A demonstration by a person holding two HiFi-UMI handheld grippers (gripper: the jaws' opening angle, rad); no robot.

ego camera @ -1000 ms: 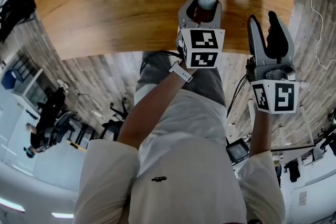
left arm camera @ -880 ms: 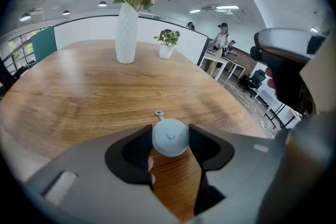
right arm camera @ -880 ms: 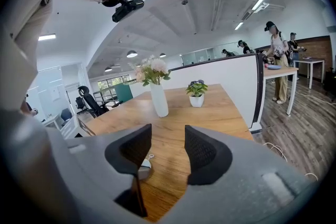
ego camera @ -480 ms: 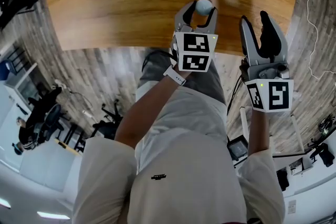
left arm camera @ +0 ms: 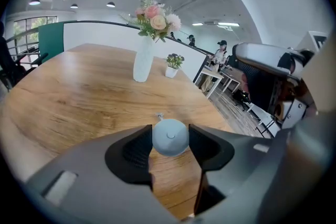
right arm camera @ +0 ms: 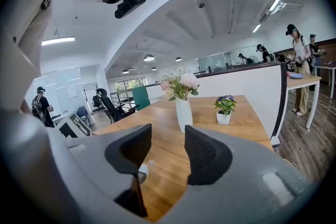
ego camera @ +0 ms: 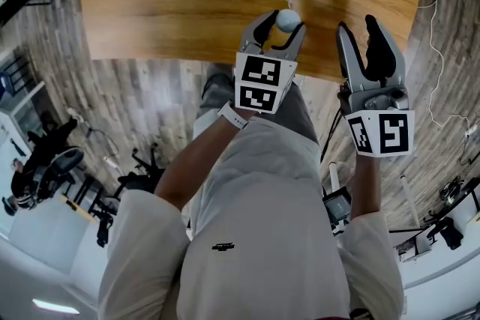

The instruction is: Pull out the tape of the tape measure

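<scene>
- Left gripper view: left gripper fingers clamp the tape measure above the counter, its tab pointing away.
- Right gripper fingers stand apart, empty, beside it.
- Likely next: right gripper pinches the tab and pulls.

Pale blue-grey tape measure above brown wood-grained table.

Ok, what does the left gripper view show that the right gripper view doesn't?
Only the left gripper view shows the grip: the round pale grey tape measure clamped between the left gripper's jaws, its small metal tab pointing away over the table. Only the right gripper view shows the right gripper's own jaws head-on, apart with nothing between them, and the black head camera overhead. Both show the light wooden table, the tall white vase of pink flowers and the small white potted plant.
</scene>
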